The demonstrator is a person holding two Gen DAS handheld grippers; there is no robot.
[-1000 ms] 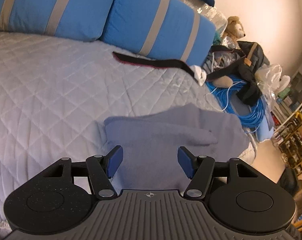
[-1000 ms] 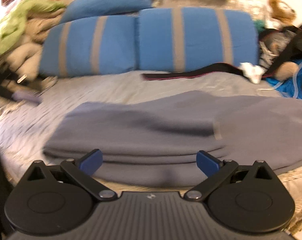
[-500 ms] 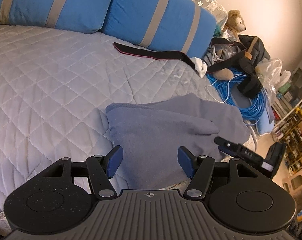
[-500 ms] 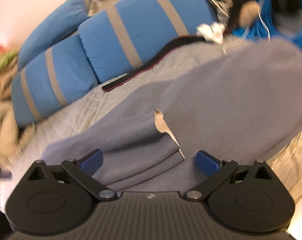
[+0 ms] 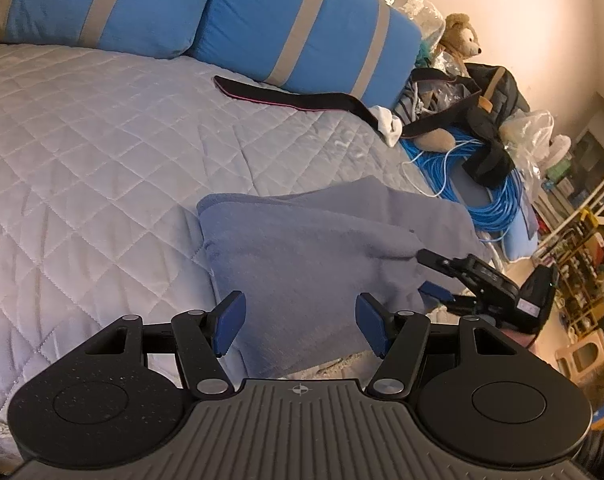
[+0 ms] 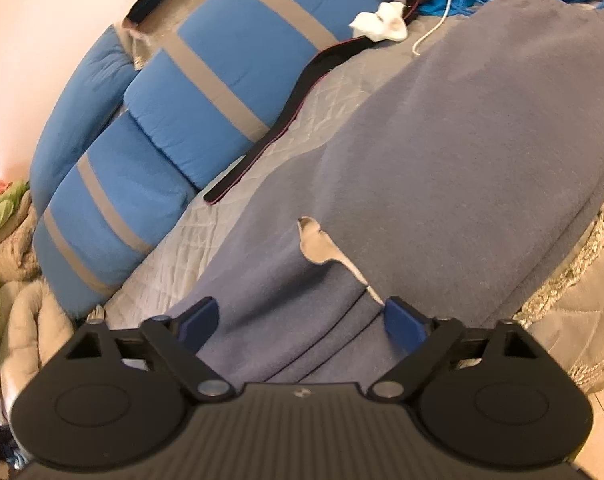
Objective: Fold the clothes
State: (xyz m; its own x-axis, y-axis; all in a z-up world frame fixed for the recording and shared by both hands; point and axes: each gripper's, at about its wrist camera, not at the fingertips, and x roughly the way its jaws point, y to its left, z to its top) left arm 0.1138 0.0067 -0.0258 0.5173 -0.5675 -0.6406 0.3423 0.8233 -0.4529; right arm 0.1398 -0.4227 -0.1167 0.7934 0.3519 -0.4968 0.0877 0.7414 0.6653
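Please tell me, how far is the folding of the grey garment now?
Done: the grey garment already lies doubled in layers on the quilted bed. In hand: nothing is gripped; the left gripper and the right gripper are both open, the right one straddling the layered edge. Left: closing on that edge and making the next fold.

A: Garment (image 5: pixel 310 248) is seen as plain grey-blue, with a pale tag (image 6: pixel 320 246) noted. Quilt (image 5: pixel 94 140) is marked light grey, diamond-stitched.

B: Pillows (image 5: pixel 302 28) are logged as bright blue with grey-beige stripes. Strap (image 5: pixel 294 100) is recorded black, pink-edged.

A: Cable (image 5: pixel 490 196) is tagged bright blue. Bear (image 5: pixel 460 38) is noted tan. Grippers are given as black, pads (image 5: pixel 230 322) dark blue.
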